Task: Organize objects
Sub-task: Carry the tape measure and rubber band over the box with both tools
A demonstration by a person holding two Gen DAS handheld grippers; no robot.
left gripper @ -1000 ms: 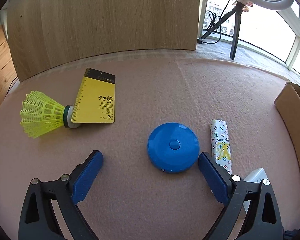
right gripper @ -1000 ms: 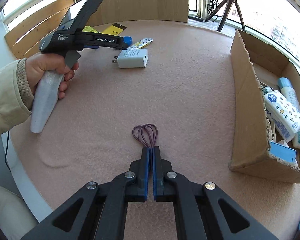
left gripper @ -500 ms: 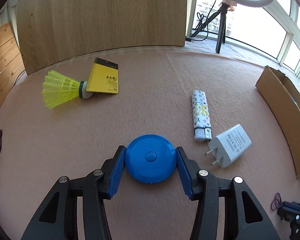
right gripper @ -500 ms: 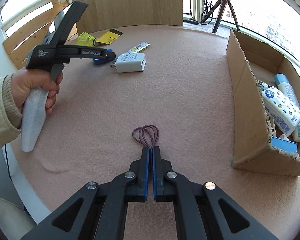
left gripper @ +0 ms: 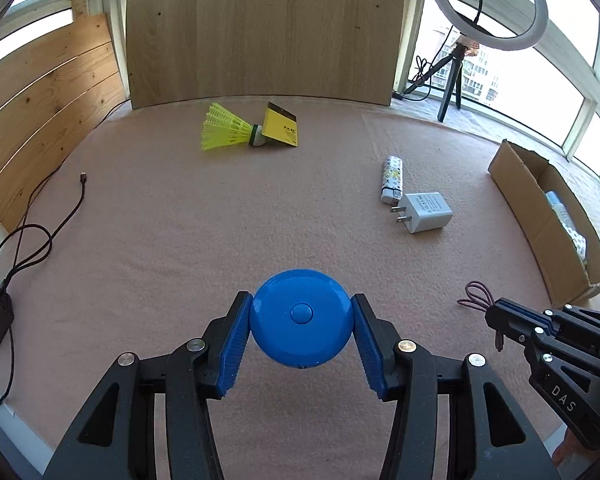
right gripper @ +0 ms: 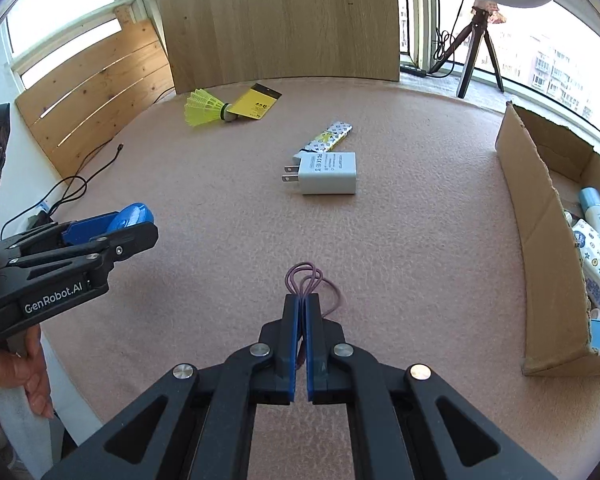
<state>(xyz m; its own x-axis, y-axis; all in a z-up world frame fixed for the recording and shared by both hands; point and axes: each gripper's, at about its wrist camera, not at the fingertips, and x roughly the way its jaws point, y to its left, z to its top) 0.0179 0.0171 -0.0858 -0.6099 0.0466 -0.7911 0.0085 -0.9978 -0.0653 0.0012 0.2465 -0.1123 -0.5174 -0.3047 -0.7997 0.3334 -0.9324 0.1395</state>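
A round blue disc case (left gripper: 300,322) is clamped between the blue pads of my left gripper (left gripper: 301,320), lifted above the pink mat. The right wrist view shows that left gripper (right gripper: 118,224) at the left edge with the blue disc case (right gripper: 134,216) in it. My right gripper (right gripper: 302,306) is shut on purple hair ties (right gripper: 305,278), whose loops stick out past the fingertips; the left wrist view shows the same right gripper (left gripper: 496,314) and hair ties (left gripper: 474,298) at lower right. A cardboard box (right gripper: 528,208) stands on the right.
On the mat lie a white charger (right gripper: 328,172), a patterned lighter (right gripper: 330,138), a yellow shuttlecock (right gripper: 204,110) and a yellow card (right gripper: 256,102). The box holds bottles and packets (right gripper: 598,248). A black cable (left gripper: 32,240) runs along the left edge. A ring light tripod (right gripper: 478,52) stands behind.
My left gripper closed on the blue disc case, lifted it and drew back toward the near edge. My right gripper rose a little with the hair ties.
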